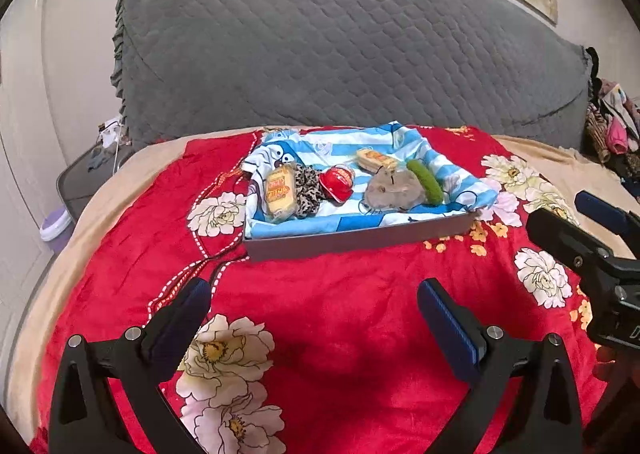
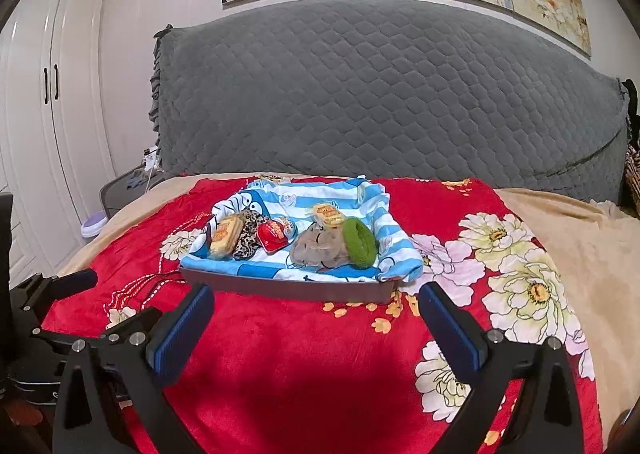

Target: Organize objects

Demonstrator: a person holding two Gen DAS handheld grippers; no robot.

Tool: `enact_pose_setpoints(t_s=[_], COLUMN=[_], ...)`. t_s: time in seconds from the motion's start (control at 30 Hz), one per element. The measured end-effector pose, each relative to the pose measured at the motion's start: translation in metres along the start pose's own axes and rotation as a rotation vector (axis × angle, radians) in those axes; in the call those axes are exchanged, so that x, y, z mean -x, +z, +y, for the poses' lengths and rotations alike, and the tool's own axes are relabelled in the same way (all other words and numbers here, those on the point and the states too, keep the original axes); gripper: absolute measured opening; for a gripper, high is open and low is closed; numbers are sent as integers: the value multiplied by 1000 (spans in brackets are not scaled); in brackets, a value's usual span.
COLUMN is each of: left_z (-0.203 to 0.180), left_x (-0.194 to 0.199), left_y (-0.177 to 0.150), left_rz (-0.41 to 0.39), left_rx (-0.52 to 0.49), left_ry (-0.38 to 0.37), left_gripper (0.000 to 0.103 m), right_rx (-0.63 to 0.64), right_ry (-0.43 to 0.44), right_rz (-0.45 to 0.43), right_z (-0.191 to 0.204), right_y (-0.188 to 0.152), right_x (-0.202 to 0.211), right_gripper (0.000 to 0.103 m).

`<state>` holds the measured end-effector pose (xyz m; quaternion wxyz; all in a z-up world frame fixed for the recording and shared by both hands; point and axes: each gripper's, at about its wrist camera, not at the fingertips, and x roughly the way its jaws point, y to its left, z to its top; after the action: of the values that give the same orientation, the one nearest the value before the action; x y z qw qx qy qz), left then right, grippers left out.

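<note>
A shallow grey tray (image 1: 360, 240) (image 2: 288, 288) lined with a blue-striped cloth (image 1: 344, 152) (image 2: 304, 190) rests on the red flowered blanket (image 1: 340, 318) (image 2: 304, 350). In it lie two yellow snack packs (image 1: 280, 192) (image 1: 376, 159), a leopard scrunchie (image 1: 308, 188) (image 2: 248, 234), a red packet (image 1: 338, 182) (image 2: 274, 234), a grey plush (image 1: 394, 190) (image 2: 320, 250) and a green scrunchie (image 1: 426, 180) (image 2: 360, 242). My left gripper (image 1: 316, 318) and right gripper (image 2: 316, 330) hover open and empty in front of the tray. The right gripper's body shows at the left wrist view's right edge.
A grey quilted headboard (image 1: 344, 46) (image 2: 380, 102) stands behind the bed. Beige bedding (image 2: 568, 222) flanks the blanket. A dark side table (image 1: 88, 178) and a lilac tub (image 1: 56, 224) sit at the left, a white wardrobe (image 2: 44, 126) beyond, clothes (image 1: 612, 126) at the right.
</note>
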<state>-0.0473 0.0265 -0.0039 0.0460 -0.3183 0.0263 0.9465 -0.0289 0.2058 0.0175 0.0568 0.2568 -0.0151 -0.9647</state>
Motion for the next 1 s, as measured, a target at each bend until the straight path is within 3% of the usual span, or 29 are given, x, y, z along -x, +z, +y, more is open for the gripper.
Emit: enact_pose_setpoints(t_s=[0.63,1.0], left_z=[11,10], left_x=[-13,-20], left_y=[-19,-30], left_rz=[21,53], left_rx=[77,75], left_ry=[10,-35], left_gripper=[103,103], right_rx=[17,21], right_ry=[-2,-14], right_rz=[42,76], right_z=[7,9], right_y=[-34,-49], right_x=[-14,-20], right_gripper=[103,103])
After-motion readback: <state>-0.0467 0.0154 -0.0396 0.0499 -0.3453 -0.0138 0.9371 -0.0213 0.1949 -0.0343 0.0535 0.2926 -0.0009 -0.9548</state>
